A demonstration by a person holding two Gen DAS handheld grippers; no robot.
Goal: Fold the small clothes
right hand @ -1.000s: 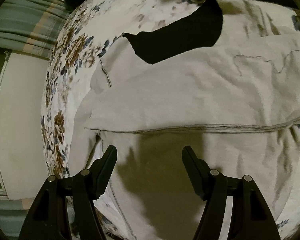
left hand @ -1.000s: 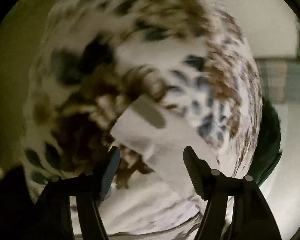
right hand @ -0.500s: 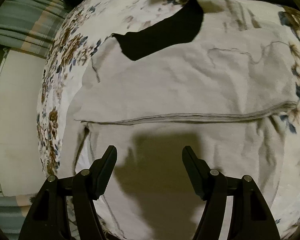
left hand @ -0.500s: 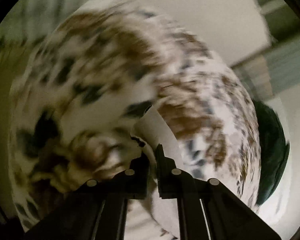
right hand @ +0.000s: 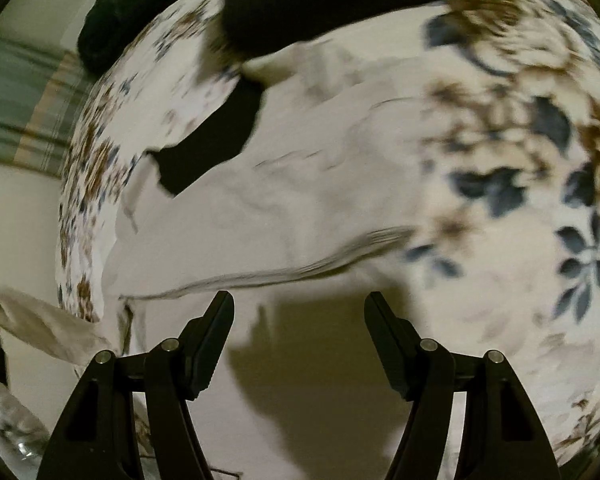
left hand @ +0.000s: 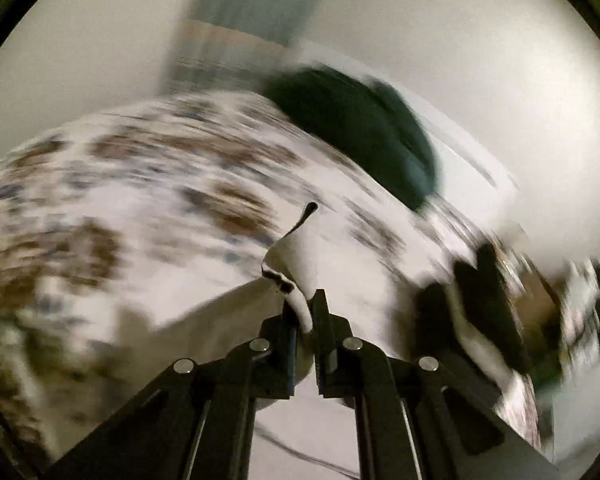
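Left gripper (left hand: 305, 306) is pinching the white garment's (right hand: 300, 184) corner (blurry view). Right gripper (right hand: 299, 330) is hanging wide, empty, over it on the floral bedspread (right hand: 520, 128).

Garment (right hand: 300, 200) lies spread on the floral bedspread (right hand: 520, 160), its corner pinched in the left gripper (left hand: 305, 312). Right gripper (right hand: 299, 344) hangs above the garment's near part; a dark bundle (right hand: 104, 36) sits at eleven o'clock, at the bedspread's far edge.

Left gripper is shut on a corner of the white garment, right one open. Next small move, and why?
Probably carry the left gripper across with the pinched corner of the white garment and lay it over the body spread on the floral bedspread. The right gripper hangs open over the garment's hem, so it could pin that.
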